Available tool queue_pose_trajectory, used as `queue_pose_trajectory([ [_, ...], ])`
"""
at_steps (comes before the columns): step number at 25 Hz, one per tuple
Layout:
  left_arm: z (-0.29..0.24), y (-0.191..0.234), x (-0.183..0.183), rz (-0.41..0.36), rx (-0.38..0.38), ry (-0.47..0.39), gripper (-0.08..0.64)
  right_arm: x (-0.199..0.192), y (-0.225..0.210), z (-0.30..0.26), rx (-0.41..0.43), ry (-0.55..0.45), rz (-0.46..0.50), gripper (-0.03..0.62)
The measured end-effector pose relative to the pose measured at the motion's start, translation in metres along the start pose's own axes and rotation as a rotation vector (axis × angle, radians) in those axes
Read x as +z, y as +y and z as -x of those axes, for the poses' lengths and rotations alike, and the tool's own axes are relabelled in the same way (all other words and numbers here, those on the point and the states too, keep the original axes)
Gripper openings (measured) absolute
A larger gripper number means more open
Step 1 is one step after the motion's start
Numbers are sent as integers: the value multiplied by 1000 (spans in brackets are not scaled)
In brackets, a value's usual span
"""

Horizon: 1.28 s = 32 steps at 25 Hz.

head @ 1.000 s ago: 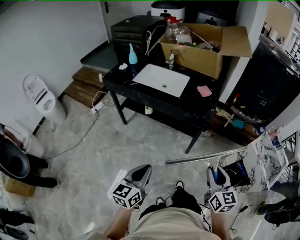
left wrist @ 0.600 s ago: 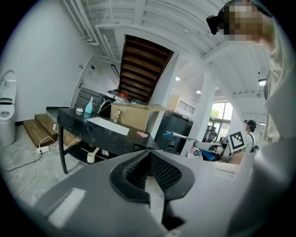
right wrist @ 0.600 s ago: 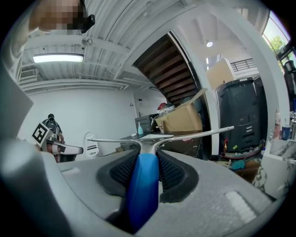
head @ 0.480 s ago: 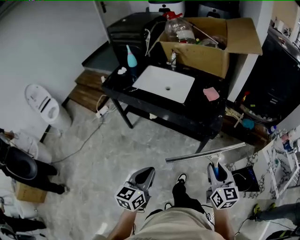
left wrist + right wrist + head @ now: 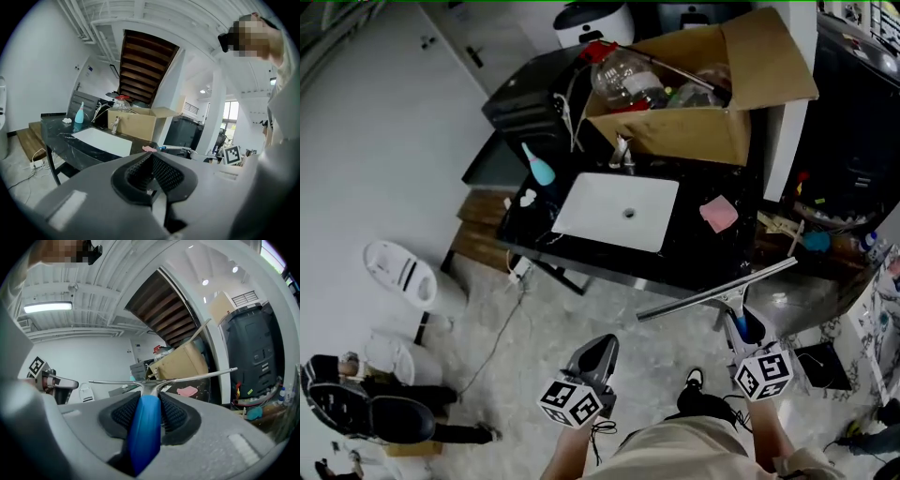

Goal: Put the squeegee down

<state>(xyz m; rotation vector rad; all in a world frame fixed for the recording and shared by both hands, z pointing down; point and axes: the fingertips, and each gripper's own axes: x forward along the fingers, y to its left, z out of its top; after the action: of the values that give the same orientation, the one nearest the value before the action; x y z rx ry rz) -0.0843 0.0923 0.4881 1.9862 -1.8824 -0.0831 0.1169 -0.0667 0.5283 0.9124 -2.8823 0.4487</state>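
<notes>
1. The right gripper (image 5: 748,330) sat at the lower right of the head view, its jaws clamped on the blue handle of the squeegee (image 5: 717,292).
2. The squeegee's metal blade slanted from the middle of that frame up toward the right. It was held in the air and crossed the near right corner of the black counter (image 5: 581,267) in the picture.
3. In the right gripper view, the blue handle (image 5: 144,427) filled the gap between the ribbed pads, and the blade stretched across the frame just above them.
4. The left gripper (image 5: 600,352) sat at the lower centre of the head view. Its jaws were closed together with nothing between them, as the left gripper view (image 5: 149,174) showed.
5. On the counter in the upper middle of the head view:
   - a white sink basin (image 5: 617,212) with a faucet (image 5: 622,150) behind it
   - a pink cloth (image 5: 719,214) to its right
   - a blue bottle (image 5: 540,168) to its left
   - an open cardboard box (image 5: 703,131) at the back
</notes>
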Motion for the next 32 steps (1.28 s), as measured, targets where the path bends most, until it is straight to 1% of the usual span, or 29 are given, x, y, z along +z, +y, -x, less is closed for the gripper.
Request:
queue_pose_trajectory([
  [3, -35, -3, 9, -18, -24, 19, 17, 1, -24, -22, -3, 17, -34, 126],
  [6, -56, -11, 15, -29, -54, 37, 17, 2, -38, -38, -21, 21, -65, 126],
  [9, -67, -3, 19, -40, -47, 66, 17, 2, -44, -48, -21, 30, -88, 126],
  [12, -82, 9, 23, -36, -32, 86, 17, 3, -53, -59, -28, 43, -82, 126],
  [14, -93, 13, 25, -31, -40, 86, 17, 5, -58, -68, -38, 43, -78, 126],
  [17, -110, 20, 27, -21, -76, 85, 17, 7, -62, -81, -57, 48, -84, 126],
  [20, -129, 32, 29, -17, -117, 106, 17, 8, -66, -94, -88, 56, -82, 126],
  [24, -163, 61, 40, -26, -183, 96, 17, 22, -71, -117, -158, 42, -68, 127],
  [28, -192, 82, 79, -59, -271, 39, 17, 45, -74, -135, -235, 24, -68, 126],
  [30, -205, 96, 97, -91, -301, 18, 17, 58, -73, -149, -263, 5, -52, 127],
  [32, -217, 113, 107, -116, -322, 15, 17, 68, -72, -161, -299, -17, -35, 127],
])
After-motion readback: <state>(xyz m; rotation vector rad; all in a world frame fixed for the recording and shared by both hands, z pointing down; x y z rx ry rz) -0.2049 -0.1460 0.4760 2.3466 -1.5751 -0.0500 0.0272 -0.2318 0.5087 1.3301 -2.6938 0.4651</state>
